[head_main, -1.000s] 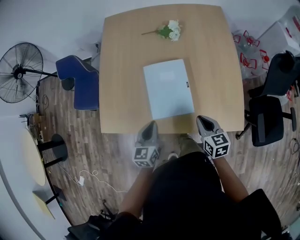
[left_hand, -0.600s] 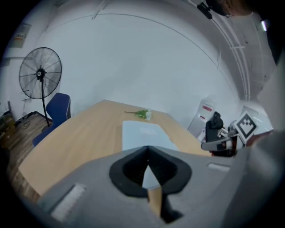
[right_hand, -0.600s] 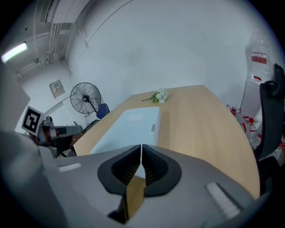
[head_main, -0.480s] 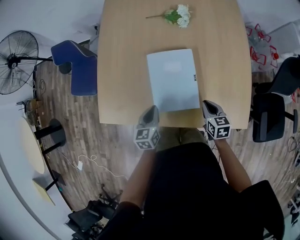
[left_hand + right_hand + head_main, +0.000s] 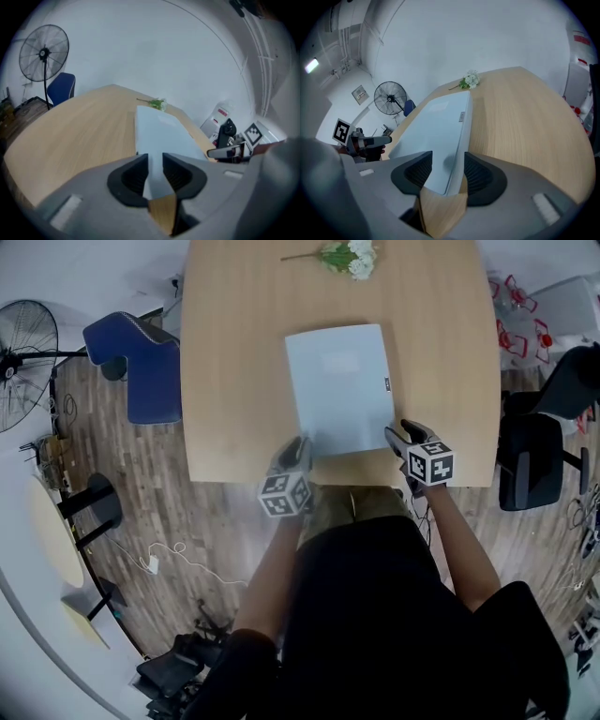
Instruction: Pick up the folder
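**Both grippers at the folder's near corners**

Far to the left of the folder, off the surface, a standing fan (image 5: pixel 19 343) stands on the wood floor. A blue chair (image 5: pixel 136 367) sits closer in, just beside the left edge of the wooden surface (image 5: pixel 234 381).

The pale blue folder (image 5: pixel 339 388) lies flat and closed around the middle of the surface. Its near edge is close to the edge where the person stands.

The left gripper (image 5: pixel 302 444) is at the folder's near-left corner. In the left gripper view its jaws stand only a narrow slot apart. That corner of the folder (image 5: pixel 159 131) shows through the slot with bare wood below it. Nothing is clamped, and I cannot tell whether the jaws touch the cover.

Beyond the folder's far edge, well apart from it, lies a small sprig of white flowers (image 5: pixel 349 257).

The right gripper (image 5: pixel 398 432) is at the folder's near-right corner. In the right gripper view its jaws are spread wider, and the folder's right edge (image 5: pixel 461 136) runs into the gap between them, not pinched.

To the right of the folder, off the surface, stands a black office chair (image 5: pixel 530 460).
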Demonstrator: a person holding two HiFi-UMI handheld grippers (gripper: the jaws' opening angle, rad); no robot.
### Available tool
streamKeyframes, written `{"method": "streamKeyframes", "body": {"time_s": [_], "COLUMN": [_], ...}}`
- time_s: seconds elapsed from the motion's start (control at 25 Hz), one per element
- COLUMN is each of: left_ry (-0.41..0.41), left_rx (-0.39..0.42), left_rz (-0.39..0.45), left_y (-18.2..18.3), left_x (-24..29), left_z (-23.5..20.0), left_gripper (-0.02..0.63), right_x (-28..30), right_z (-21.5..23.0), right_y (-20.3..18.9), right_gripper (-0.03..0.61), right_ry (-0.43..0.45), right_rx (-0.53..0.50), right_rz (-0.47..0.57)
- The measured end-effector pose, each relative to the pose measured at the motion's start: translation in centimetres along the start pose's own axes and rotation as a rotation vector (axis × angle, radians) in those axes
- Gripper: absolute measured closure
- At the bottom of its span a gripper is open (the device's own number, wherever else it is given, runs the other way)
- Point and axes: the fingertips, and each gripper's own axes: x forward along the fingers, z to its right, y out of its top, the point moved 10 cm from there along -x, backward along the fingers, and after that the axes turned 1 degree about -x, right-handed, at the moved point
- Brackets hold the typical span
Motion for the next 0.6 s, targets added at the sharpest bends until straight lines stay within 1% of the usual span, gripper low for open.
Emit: {"method": "streamKeyframes", "body": {"time_s": [0.12, 0.24, 0.28, 0.36, 0.48, 0.56, 0.6], "left_ry": [-0.054, -0.090, -0.096, -0.110, -0.143, -0.165, -0.173], "left_rx": [-0.054, -0.086, -0.091, -0.116, -0.208, -0.275, -0.289], "left_rz": [-0.045, -0.061, -0.068, -0.100, -0.142, -0.144, -0.136], "left_y": [-0.5, -0.7, -0.8, -1.2, -2.2, -2.8, -2.9], "left_x": [1.5, 3.0, 3.5, 4.5, 5.9, 6.3, 6.4], "left_z": [-0.8, -1.4, -1.5, -1.6, -2.1, -2.6, -2.8], "left_gripper": [0.443, 0.318, 0.285, 0.252, 0.217, 0.197, 0.198], "right_x": [1.4, 2.8, 3.2, 4.0, 4.8, 5.0, 5.2], "right_z": [0.2, 0.4, 0.6, 0.8, 1.2, 1.4, 1.4], "right_y": [0.1, 0.2, 0.1, -0.1, -0.6, -0.8, -0.9], "right_gripper": [0.310, 0.274, 0.262, 0.241, 0.218, 0.212, 0.210], "right_ry": [0.033, 0.069, 0.081, 0.105, 0.125, 0.135, 0.141], "right_rx": [0.007, 0.024, 0.037, 0.084, 0.149, 0.175, 0.186], "right_rz": [-0.009, -0.028, -0.032, -0.032, -0.024, -0.025, -0.029]}}
